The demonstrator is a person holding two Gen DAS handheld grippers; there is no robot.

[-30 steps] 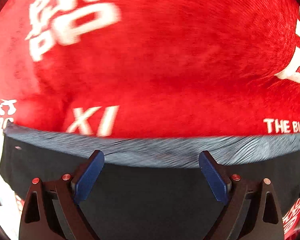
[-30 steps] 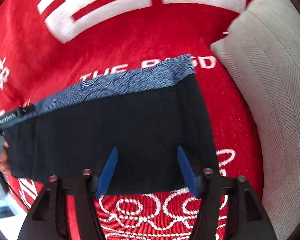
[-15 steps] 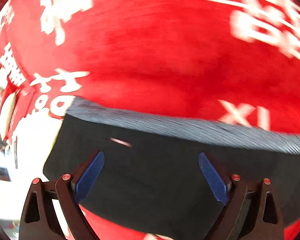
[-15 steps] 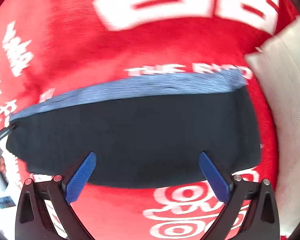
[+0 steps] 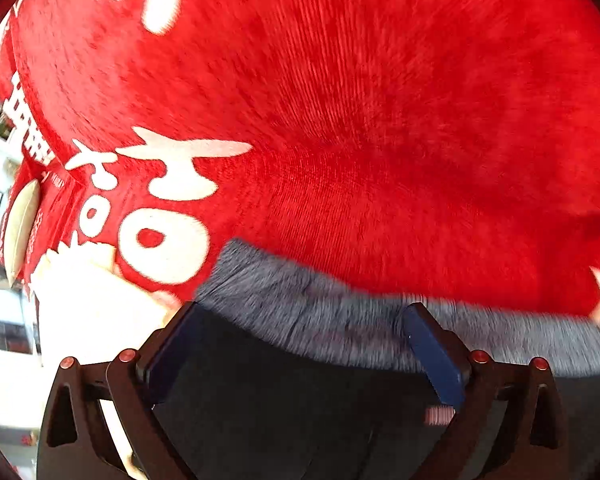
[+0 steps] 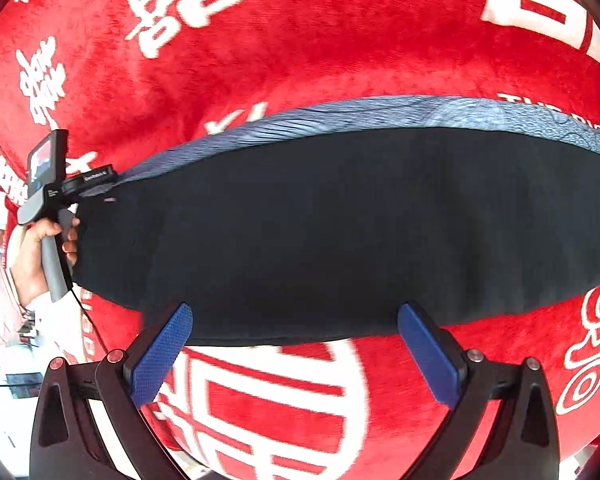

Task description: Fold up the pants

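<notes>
The dark navy pants (image 6: 339, 220) lie folded flat on the red blanket, with a blue-grey waistband (image 6: 379, 114) along the far edge. My right gripper (image 6: 296, 354) is open and empty, hovering just short of the pants' near edge. My left gripper (image 5: 300, 352) is open over the pants' left end (image 5: 280, 412), its blue fingertips beside the blurred waistband (image 5: 319, 312). In the right wrist view the left gripper's body (image 6: 52, 196) and the hand holding it sit at the pants' left end.
A red plush blanket with white lettering (image 6: 300, 32) covers the whole surface. Its left edge (image 5: 24, 152) drops off to a bright room. A pale cushion (image 5: 18, 232) lies at that edge.
My left gripper has slid left along the waistband to the pants' left end. My right gripper has opened wide and backed off toward the near edge, so the whole pants now show.
</notes>
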